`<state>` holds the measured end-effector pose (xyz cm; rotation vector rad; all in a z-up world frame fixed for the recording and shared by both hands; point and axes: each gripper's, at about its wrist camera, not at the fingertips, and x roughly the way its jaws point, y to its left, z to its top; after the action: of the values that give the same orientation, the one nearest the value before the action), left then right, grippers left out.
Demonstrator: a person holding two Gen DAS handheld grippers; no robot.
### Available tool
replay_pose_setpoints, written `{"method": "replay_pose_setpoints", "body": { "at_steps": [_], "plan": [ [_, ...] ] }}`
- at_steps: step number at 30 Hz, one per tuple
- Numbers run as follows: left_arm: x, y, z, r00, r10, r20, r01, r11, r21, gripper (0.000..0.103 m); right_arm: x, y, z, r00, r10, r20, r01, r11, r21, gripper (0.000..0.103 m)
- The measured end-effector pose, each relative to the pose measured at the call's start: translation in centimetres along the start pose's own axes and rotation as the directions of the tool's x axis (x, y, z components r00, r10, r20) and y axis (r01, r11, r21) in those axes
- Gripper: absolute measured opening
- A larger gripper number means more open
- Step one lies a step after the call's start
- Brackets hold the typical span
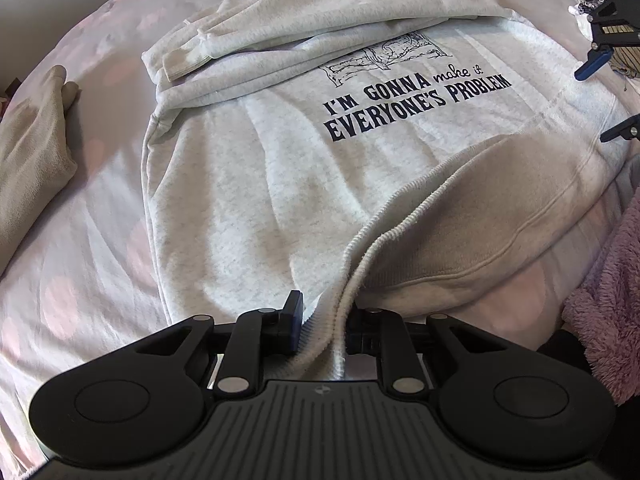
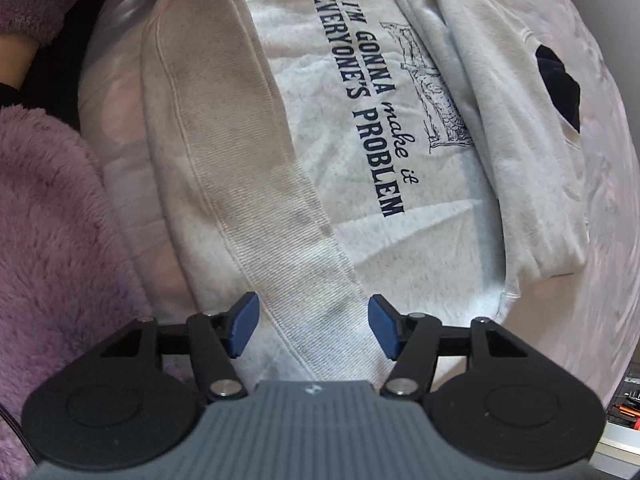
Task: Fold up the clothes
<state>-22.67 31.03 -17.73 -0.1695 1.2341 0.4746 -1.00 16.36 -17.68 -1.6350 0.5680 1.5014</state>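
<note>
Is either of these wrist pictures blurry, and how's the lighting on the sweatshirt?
Left wrist view: sharp, the sweatshirt print crisp, soft even light, fisheye bending at the edges. Right wrist view: slightly smeared toward the bedsheet rim, print readable, no glare.

Both wrist views are showing soft, even daylight; no hard glare is appearing anywhere. In the left view, the sweatshirt (image 1: 280, 184) is lying bright at centre, with a brownish shadow falling across its folded hem at right. The bed cover (image 1: 92, 240) is reading pale and slightly washed out. Fisheye distortion is bending the scene strongly, and dark vignetting is closing in at the corners. The left view is staying sharp, printed lettering legible. In the right view, motion blur is smearing the far left and right edges, while the central lettering is remaining readable. The pink fleece (image 2: 52, 216) at near left is looking soft.
</note>
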Motion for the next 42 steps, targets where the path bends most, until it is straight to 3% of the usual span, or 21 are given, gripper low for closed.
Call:
{"method": "replay_pose_setpoints", "body": {
  "at_steps": [6,8,10,14,17,18,19,21,28,33,38,42],
  "plan": [
    [0.1,0.3,-0.2,1.0,-0.015,-0.003,0.015,1.0,-0.018,0.016,3.8,-2.9,0.9,0.994,0.079,-0.073,-0.076,0.997,0.031,0.064],
    [0.1,0.2,-0.1,1.0,-0.015,-0.004,0.015,1.0,-0.021,0.016,4.6,-3.7,1.1,0.99,0.116,-0.077,-0.113,0.993,0.041,0.065],
    [0.3,0.2,-0.1,1.0,-0.013,-0.009,0.013,1.0,-0.021,0.016,5.2,-4.3,1.1,0.987,0.14,-0.082,-0.136,0.989,0.05,0.073],
    [0.6,0.3,0.0,1.0,-0.016,-0.018,0.016,1.0,-0.024,0.016,6.0,-5.2,0.7,0.978,0.197,-0.075,-0.186,0.974,0.13,0.072],
    [0.7,0.3,0.0,1.0,-0.016,-0.019,0.016,0.999,-0.028,0.016,5.0,-4.5,0.1,0.979,0.201,-0.04,-0.195,0.973,0.126,0.053],
    [0.7,0.3,0.1,1.0,-0.015,-0.019,0.014,1.0,-0.025,0.016,4.7,-4.2,-0.1,0.979,0.203,-0.029,-0.198,0.972,0.124,0.042],
    [0.7,0.3,0.0,1.0,-0.015,-0.017,0.015,1.0,-0.024,0.016,4.2,-3.6,-0.3,0.982,0.189,-0.018,-0.185,0.976,0.112,0.029],
    [0.6,0.3,0.0,1.0,-0.016,-0.014,0.016,1.0,-0.022,0.016,3.0,-2.4,-0.7,0.987,0.16,0.003,-0.16,0.983,0.088,0.016],
    [-0.2,2.1,-0.1,0.992,-0.123,0.024,0.124,0.988,-0.091,0.016,-3.2,0.6,-2.5,0.993,-0.054,0.108,0.039,0.99,0.138,0.013],
    [-1.2,2.9,0.3,0.979,-0.204,0.025,0.205,0.977,-0.059,0.02,-7.9,2.3,-4.1,0.955,-0.242,0.17,0.197,0.95,0.244,0.013],
    [-1.8,3.0,0.3,0.985,-0.163,-0.062,0.167,0.983,0.07,0.028,-9.6,4.3,-4.8,0.927,-0.334,0.172,0.282,0.921,0.27,0.013],
    [-2.9,3.5,-0.5,0.991,-0.13,-0.044,0.133,0.988,0.076,0.029,-9.4,5.3,-4.7,0.913,-0.374,0.165,0.309,0.896,0.318,0.013]
  ]
}}
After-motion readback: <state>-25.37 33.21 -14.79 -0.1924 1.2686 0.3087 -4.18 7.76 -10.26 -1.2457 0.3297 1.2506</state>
